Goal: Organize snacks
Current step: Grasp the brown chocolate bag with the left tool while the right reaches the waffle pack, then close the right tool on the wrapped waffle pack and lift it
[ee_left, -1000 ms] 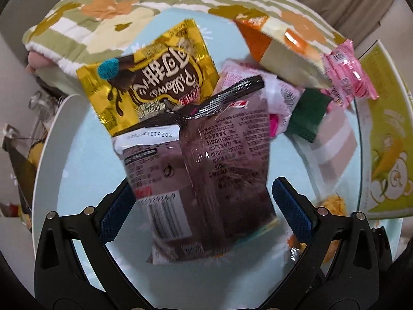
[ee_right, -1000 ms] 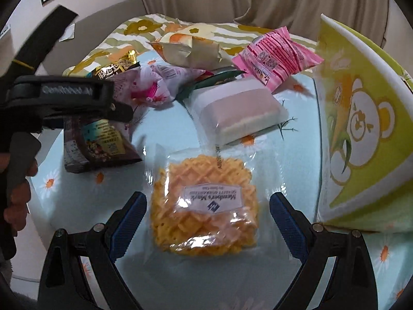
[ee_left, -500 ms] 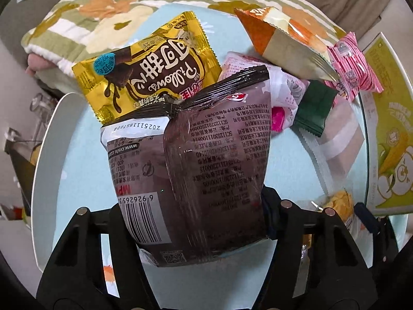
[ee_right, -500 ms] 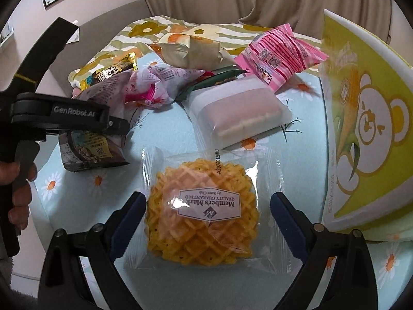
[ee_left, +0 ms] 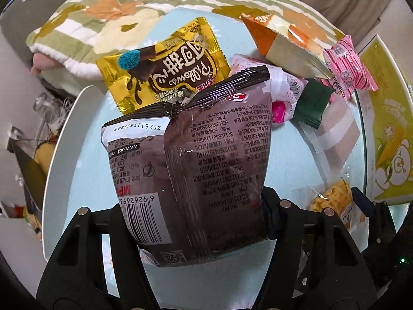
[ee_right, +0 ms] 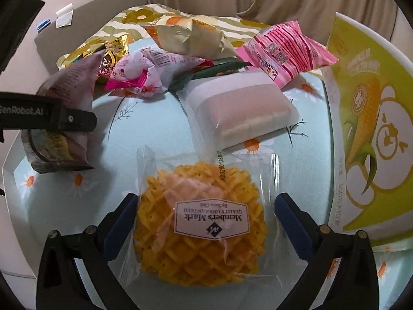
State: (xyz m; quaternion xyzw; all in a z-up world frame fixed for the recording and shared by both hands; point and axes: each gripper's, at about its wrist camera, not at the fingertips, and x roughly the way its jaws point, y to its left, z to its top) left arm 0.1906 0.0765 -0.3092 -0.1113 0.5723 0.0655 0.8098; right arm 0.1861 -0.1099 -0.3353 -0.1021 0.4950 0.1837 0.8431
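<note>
The dark brown foil snack bag [ee_left: 196,165] sits pinched in the left gripper [ee_left: 191,214], near the round table's left edge [ee_left: 55,155], with bare pale-blue tabletop beside it. The right gripper [ee_right: 206,206], angled down, straddles the clear-wrapped yellow waffle [ee_right: 201,227], its jaws opening wide without touching. The yellow-green printed box [ee_right: 366,134] stands at the right.

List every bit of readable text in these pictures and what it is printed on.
"Member's Mark", "QUALITY GUARANTEED": waffle pack label.
"GenRobot.AI": side of the left tool.
"20251118S7808", "www.oishi.com": brown snack bag.
"Pillows": gold snack bag.
Fine print on the brown bag, pink packet and yellow box: too small or blurred.
</note>
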